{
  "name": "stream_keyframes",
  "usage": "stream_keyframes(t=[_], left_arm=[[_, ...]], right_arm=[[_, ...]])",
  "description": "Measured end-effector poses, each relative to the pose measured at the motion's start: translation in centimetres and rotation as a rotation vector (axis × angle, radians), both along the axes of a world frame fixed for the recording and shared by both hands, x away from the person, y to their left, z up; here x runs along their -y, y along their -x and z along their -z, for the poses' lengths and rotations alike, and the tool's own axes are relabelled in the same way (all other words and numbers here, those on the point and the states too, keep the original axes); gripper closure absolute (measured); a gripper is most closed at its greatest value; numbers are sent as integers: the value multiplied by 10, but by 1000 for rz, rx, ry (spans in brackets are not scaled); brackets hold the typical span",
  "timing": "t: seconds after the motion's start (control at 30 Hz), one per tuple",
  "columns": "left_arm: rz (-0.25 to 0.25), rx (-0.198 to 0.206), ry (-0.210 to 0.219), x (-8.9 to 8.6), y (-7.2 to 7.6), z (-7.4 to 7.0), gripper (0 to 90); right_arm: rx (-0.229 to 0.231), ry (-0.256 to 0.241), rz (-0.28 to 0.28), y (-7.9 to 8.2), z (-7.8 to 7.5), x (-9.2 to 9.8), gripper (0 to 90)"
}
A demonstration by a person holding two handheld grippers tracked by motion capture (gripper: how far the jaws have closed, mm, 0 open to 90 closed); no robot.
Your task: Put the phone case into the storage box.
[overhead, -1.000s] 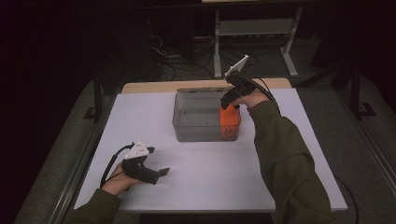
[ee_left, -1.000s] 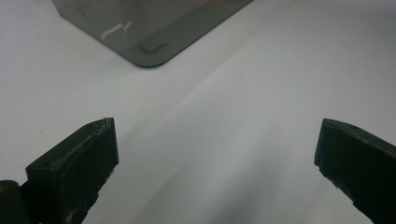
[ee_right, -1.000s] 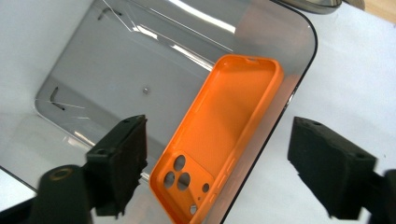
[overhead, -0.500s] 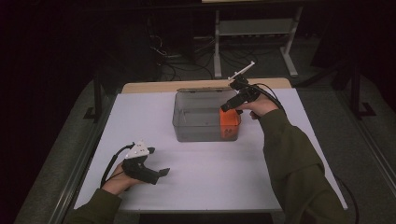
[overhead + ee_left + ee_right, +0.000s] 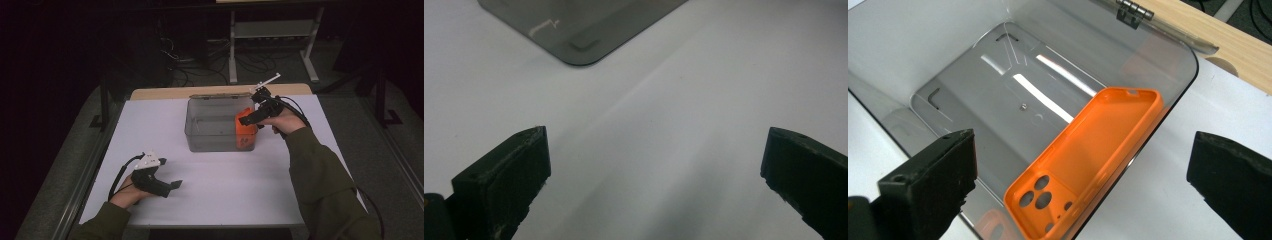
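The right gripper (image 5: 248, 119) hangs over the right end of the clear plastic bin (image 5: 210, 131), jaws spread wide w/ nothing between them. In the right gripper view the orange phone case (image 5: 1088, 155) lies inside the bin (image 5: 973, 100), below and between the two jaws, closer to the right one. It leans tilted against the bin's side wall, open side up, camera cutouts toward the jaws' end. Jaws are apart from the case, not touching it.

The left gripper (image 5: 172, 185) rests low on the white table (image 5: 225, 190), well apart from the bin, held in the person's left hand (image 5: 127, 196). Its jaws are also spread wide, nothing pinched. In the left gripper view, bare tabletop (image 5: 664, 125) sits between them, and a corner of the bin (image 5: 579, 30) shows ahead, beyond the left jaw.
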State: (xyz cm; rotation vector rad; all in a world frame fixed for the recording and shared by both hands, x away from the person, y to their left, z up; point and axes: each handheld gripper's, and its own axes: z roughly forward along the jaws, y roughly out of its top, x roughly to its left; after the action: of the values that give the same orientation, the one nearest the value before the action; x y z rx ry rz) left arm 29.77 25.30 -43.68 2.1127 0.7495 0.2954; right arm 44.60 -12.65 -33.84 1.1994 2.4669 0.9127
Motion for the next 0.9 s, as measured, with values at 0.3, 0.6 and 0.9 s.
stream_keyframes(t=[0.3, 0.6, 0.9], left_arm=[[-2, -4, 4, -1, -1, 0, 0], [-1, -1, 3, -1, 0, -1, 0], [-2, 2, 1, -1, 0, -1, 0]], right_arm=[[11, -19, -20, 10, 9, 4, 0], [20, -58, -46, 22, 15, 11, 0], [45, -80, -60, 35, 22, 16, 0]])
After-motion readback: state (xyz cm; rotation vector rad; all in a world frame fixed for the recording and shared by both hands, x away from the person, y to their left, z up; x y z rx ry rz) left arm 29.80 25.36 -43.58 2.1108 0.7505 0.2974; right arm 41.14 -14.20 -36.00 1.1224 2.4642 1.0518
